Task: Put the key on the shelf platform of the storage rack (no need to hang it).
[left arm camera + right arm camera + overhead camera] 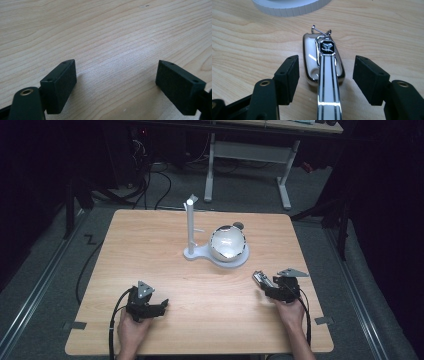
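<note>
A chrome and white key fob (312, 60) with a black emblem and a small wire ring at its far end lies flat on the wooden table (150, 245). My right gripper (325, 67) is open, one jaw on each side of the fob without touching it. From above, the fob (259, 278) sits just ahead of the right gripper (267, 287) at the table's right front. My left gripper (161, 306) rests at the left front, open (116, 72) over bare wood with nothing between its jaws.
A white stand (199, 254) with an upright post (190, 225) occupies the table's middle, and a shiny metal bowl (228, 243) rests on its round base. The base's rim (289, 6) lies just beyond the fob. A small grey disc (238, 225) sits behind the bowl.
</note>
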{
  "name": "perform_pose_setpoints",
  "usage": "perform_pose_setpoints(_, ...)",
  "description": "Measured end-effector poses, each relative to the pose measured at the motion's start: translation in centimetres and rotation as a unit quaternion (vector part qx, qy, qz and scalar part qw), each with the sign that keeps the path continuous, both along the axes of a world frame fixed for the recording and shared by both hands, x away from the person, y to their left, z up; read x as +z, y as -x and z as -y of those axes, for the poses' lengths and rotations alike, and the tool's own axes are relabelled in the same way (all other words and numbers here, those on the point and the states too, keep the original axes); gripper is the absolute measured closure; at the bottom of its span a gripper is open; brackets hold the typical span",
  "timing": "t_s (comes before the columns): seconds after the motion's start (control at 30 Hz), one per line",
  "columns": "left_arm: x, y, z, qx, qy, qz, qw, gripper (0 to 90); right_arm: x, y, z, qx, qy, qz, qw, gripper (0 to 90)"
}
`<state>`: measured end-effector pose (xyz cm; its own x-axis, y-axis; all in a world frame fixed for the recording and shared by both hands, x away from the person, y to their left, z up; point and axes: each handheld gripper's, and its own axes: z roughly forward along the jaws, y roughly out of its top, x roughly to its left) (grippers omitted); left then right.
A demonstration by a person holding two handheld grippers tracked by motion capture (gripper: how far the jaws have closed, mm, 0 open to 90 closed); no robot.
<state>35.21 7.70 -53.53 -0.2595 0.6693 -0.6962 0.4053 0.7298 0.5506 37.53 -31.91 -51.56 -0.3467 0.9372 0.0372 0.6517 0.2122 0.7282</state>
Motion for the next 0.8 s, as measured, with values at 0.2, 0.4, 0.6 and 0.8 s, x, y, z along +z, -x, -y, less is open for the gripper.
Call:
perform_pose_setpoints(0.2,0.0,0.0,0.0,0.000,0.000,0.000,1.0000,17.3,-0.2,-1.0,-0.3,0.002,0.016,-0.010,0.9998,38.3)
perform_pose_setpoints(0.4,0.0,0.0,0.0,0.000,0.000,0.000,1.0000,17.3,-0.6,-1.4,-0.5,0.009,0.023,-0.019,0.9995,39.8)
perform_pose_setpoints(0.6,0.0,0.0,0.0,0.000,0.000,0.000,1.0000,17.3,-0.8,-1.5,-0.7,0.013,0.030,-0.023,0.9992,43.2)
perform_pose_setpoints(0.8,0.0,0.0,0.0,0.000,-0.001,0.000,1.0000,17.3,-0.8,-1.4,-1.0,0.019,0.049,-0.013,0.9985,47.9)
